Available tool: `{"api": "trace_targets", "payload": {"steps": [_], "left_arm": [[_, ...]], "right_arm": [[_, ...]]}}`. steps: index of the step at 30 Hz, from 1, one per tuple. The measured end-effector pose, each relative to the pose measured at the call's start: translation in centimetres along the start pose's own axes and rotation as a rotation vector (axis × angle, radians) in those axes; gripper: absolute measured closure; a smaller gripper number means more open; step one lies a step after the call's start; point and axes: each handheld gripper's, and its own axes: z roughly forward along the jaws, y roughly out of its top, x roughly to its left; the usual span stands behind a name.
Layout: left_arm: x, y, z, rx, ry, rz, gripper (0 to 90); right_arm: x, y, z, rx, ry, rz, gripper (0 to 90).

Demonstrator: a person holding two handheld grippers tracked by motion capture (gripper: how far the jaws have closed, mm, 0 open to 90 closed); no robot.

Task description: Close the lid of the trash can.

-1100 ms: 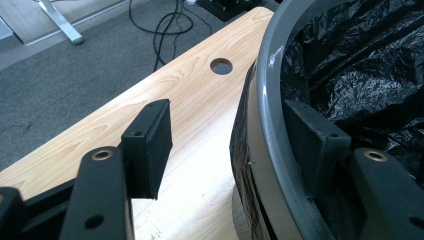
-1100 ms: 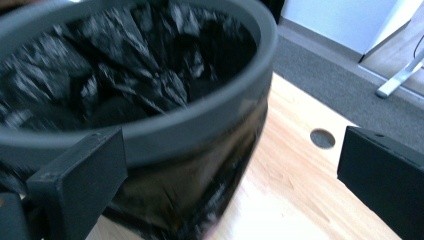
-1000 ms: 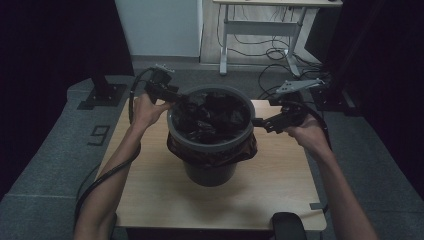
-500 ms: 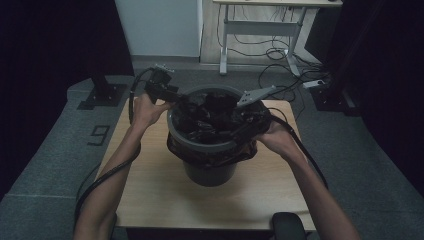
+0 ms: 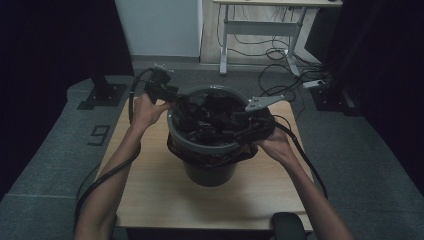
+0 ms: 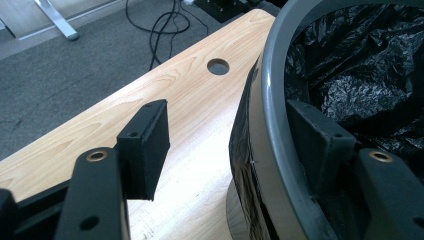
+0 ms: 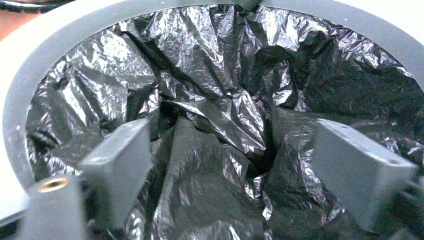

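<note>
Grey bin (image 5: 210,150) at centre of wooden counter (image 5: 150,190), black bag (image 5: 212,112) crumpled inside, bag edge hanging over rim at near side. Left claw (image 5: 172,97) at bin's 10 o'clock, jaws spread astride rim (image 6: 272,125): one jaw inside against liner, other outside over counter, clear of wall. Right claw (image 5: 240,122) at bin's 3 o'clock, pointing into bin above bag; jaws just been closing, spread now, crumpled bag (image 7: 220,150) between them, pads not pressing it.
</note>
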Motion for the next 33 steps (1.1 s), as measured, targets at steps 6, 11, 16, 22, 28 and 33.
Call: {"api": "trace_targets", "payload": {"steps": [6,11,16,22,28,33], "left_arm": [[0.1,0.0,0.0,0.0,-0.005,-0.002,35.5],[0.2,0.1,0.1,0.009,-0.018,0.004,36.5],[0.3,0.2,0.2,0.018,-0.027,0.003,37.0],[0.3,0.1,0.2,0.018,-0.037,0.0,36.8],[0.4,0.0,0.2,0.014,-0.053,-0.012,36.5],[0.5,0.0,0.2,0.017,-0.058,-0.022,36.2]], "right_arm": [[-0.2,-0.2,-0.1,0.003,0.012,-0.005,28.8],[-2.2,0.3,-0.1,0.03,0.034,-0.106,23.5],[-4.5,0.8,0.0,0.001,0.068,-0.131,23.7],[-5.0,0.1,0.1,-0.047,0.134,-0.101,26.2],[-4.7,-0.2,-0.1,-0.05,0.113,-0.111,30.8],[-4.3,-0.6,-0.3,-0.081,0.093,-0.12,33.1]]}}
